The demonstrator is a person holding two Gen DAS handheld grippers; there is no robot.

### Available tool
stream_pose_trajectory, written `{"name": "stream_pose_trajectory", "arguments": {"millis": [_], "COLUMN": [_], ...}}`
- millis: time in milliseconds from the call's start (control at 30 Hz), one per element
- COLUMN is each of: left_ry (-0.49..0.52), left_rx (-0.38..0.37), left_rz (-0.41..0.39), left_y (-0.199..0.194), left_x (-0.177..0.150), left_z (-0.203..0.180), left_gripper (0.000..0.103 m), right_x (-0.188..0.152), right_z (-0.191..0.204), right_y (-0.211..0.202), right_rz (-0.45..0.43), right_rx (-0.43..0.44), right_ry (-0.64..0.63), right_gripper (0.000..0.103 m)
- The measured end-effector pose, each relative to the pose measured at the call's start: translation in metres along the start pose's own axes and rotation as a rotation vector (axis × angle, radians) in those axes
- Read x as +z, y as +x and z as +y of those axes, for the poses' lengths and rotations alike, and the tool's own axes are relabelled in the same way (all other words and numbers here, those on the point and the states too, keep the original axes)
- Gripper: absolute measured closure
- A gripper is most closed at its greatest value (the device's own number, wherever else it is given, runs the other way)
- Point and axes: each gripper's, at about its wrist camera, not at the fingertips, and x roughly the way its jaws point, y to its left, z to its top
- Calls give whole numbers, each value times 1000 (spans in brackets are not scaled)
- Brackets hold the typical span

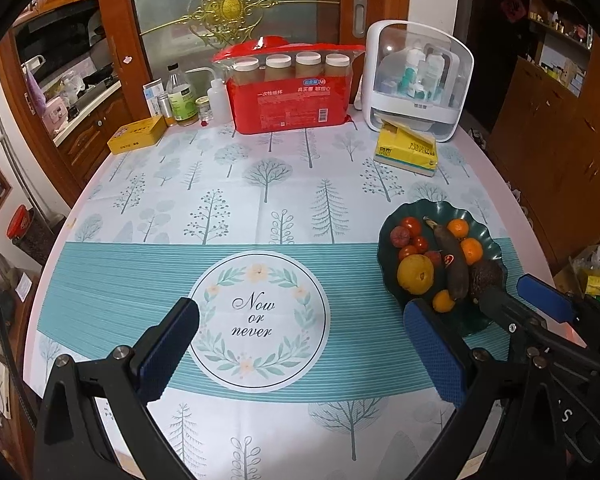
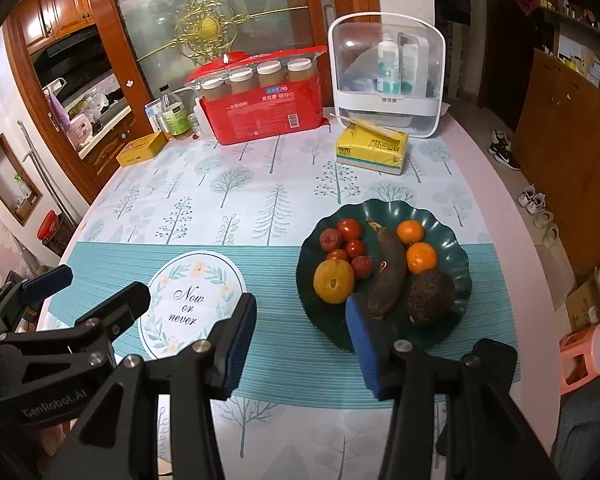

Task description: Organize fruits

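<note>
Fruits sit gathered on the dark green scalloped plate (image 2: 456, 240), at about four o'clock on the table (image 1: 180, 264). I read this as the closing step, or a final check: no fruit shows on the cloth.

Left to right: my left tool (image 1: 300, 344) hovers spread wide and empty over the printed "Now or never" roundel (image 1: 258, 320). My right tool (image 2: 300, 344) is likewise wide and empty, one blue textured pad (image 2: 366, 344) overlapping the plate's near rim.

On the plate: small glossy red tomatoes (image 2: 349, 229), a large dimpled orange (image 2: 334, 281), a blackened curved banana (image 2: 389, 270), smooth mandarins (image 2: 421, 257) and a rough dark avocado (image 2: 430, 295).

Next, I judge, withdrawing calls for clearance from the rim.
</note>
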Motion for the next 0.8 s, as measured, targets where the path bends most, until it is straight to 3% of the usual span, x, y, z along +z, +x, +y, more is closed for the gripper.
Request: {"name": "stream_pose_trajectory", "arguments": {"millis": [800], "left_ry": [0], "left_rx": [-4], "left_rz": [11], "left_y": [1], "left_x": [-2], "left_z": [-2], "left_gripper": [1], "right_x": [-2], "right_z": [0], "right_y": [-4], "right_rz": [-5], "right_rx": [-12], "right_ry": [7], "right_gripper": [56]}}
